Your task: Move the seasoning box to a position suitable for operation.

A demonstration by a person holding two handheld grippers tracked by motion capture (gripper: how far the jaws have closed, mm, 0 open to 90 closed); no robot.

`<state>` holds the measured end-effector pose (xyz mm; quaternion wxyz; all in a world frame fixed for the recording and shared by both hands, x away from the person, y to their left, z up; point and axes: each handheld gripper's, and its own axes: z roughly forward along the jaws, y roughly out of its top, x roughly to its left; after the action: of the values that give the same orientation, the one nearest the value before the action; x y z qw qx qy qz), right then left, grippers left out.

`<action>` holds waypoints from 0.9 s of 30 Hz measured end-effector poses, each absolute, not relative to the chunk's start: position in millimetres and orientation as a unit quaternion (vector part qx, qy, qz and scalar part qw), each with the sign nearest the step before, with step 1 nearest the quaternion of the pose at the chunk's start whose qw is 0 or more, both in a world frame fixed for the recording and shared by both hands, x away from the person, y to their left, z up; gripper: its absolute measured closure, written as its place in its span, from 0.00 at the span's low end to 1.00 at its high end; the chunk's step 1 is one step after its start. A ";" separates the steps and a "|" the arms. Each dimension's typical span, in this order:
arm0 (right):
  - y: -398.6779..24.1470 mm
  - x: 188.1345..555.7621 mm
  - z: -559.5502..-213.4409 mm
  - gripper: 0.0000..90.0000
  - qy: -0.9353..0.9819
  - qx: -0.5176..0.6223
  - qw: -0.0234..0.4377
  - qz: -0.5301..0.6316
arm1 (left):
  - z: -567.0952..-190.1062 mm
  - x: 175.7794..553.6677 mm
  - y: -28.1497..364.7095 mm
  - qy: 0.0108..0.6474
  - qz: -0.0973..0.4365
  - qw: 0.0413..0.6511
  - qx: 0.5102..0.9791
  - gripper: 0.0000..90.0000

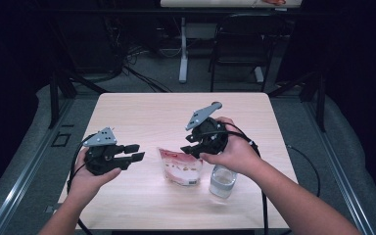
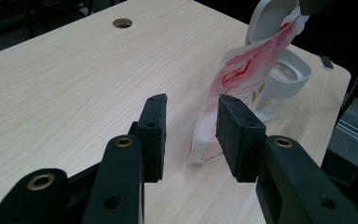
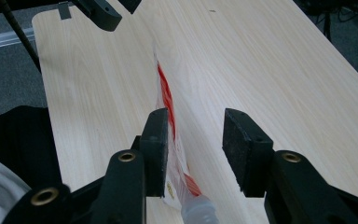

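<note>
Pouch (image 1: pixel 180 168) could slump against the open jar (image 1: pixel 223 180): right tongs (image 1: pixel 192 145) and left tongs (image 1: pixel 134 152) both gape, released.

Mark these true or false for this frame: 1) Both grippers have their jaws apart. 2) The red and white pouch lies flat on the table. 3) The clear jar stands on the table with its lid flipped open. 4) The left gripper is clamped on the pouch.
1) True: the left gripper and the right gripper both show a gap between their jaws.
2) False: the pouch stands upright, leaning toward the jar.
3) True: the jar rests on the table with its lid raised.
4) False: its jaws are open, short of the pouch, touching nothing.
</note>
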<state>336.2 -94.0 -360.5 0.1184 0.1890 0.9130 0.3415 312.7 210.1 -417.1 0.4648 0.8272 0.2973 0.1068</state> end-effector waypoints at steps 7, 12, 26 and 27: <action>-94.6 338.2 -362.9 0.68 0.913 0.190 0.118 0.342 | -420.6 315.6 211.4 0.301 0.106 0.459 0.829 0.70; -91.5 341.0 -364.2 0.68 0.913 0.190 0.114 0.342 | -420.9 316.4 210.1 0.300 0.105 0.458 0.830 0.70; -62.7 347.8 -370.8 0.67 0.927 0.167 0.084 0.325 | -428.6 317.7 213.6 0.309 0.099 0.459 0.827 0.69; -59.8 348.5 -372.2 0.67 0.930 0.166 0.083 0.318 | -428.9 317.3 214.1 0.308 0.098 0.459 0.828 0.69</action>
<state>348.5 -59.8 -372.2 0.0835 0.1655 0.9298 0.3180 317.3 214.1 -428.9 0.4589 0.8275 0.3083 0.0980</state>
